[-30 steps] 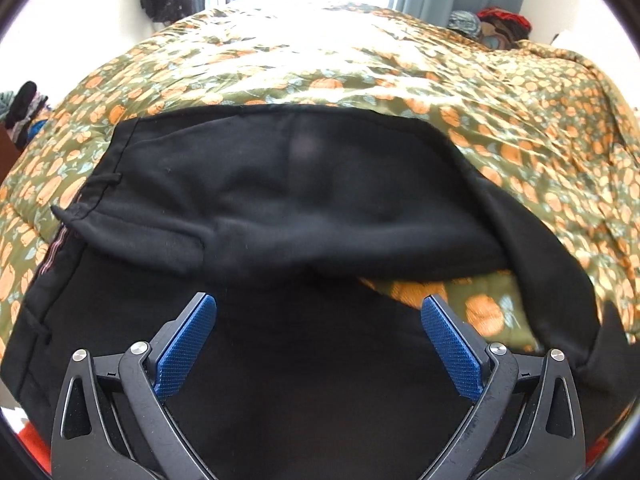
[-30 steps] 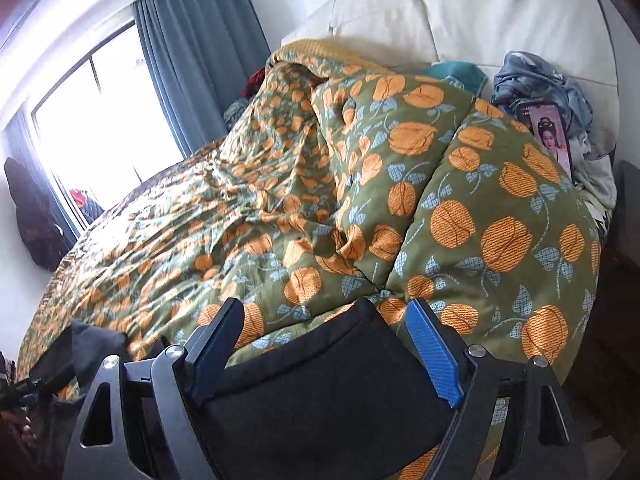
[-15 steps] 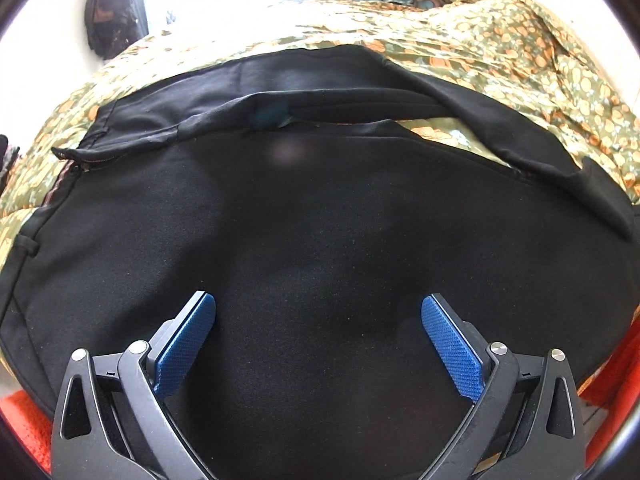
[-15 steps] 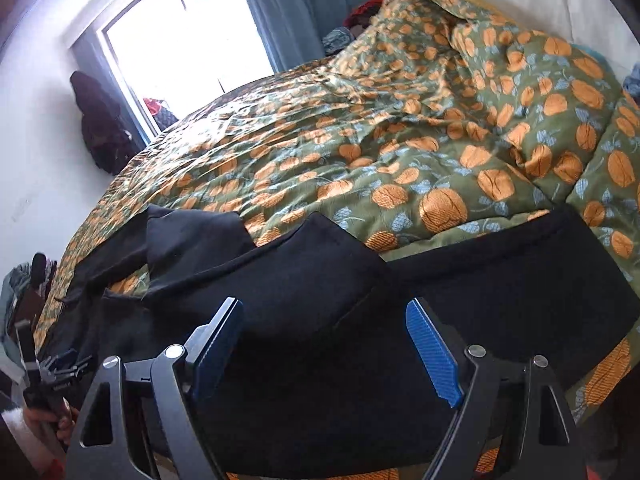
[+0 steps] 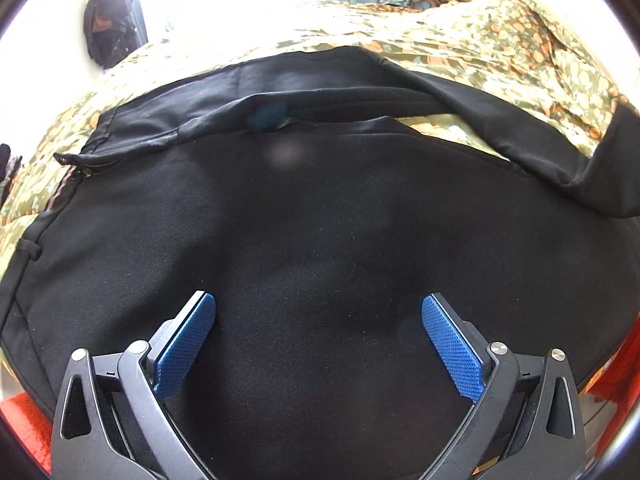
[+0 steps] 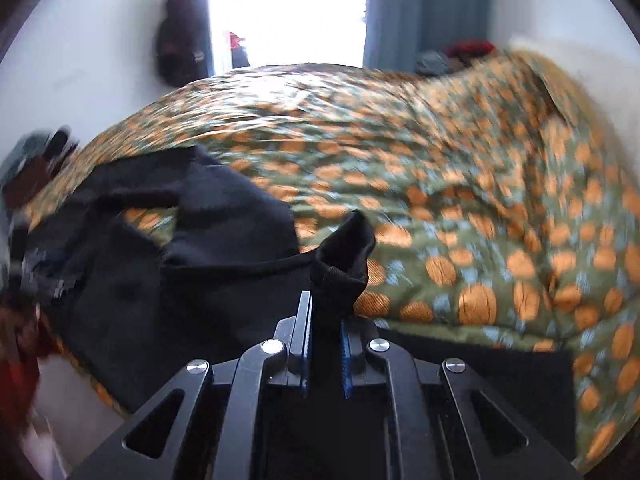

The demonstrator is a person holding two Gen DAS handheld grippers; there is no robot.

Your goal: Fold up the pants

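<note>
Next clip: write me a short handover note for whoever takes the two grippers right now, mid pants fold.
Left gripper: open, over the black pants, holding nothing.
Right gripper: shut on a bunched edge of the pants; which part is unclear.
Pants lie spread on the orange-patterned quilt, one leg splayed away from the other.
Done: right grasp only.
Left: probably carry that edge across, flatten, then fold.

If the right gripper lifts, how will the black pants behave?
Probably floppy: the pants bunch into a soft peak at the shut right gripper. They likely trail and drag across the quilt. The left gripper is open, pinning nothing.
</note>
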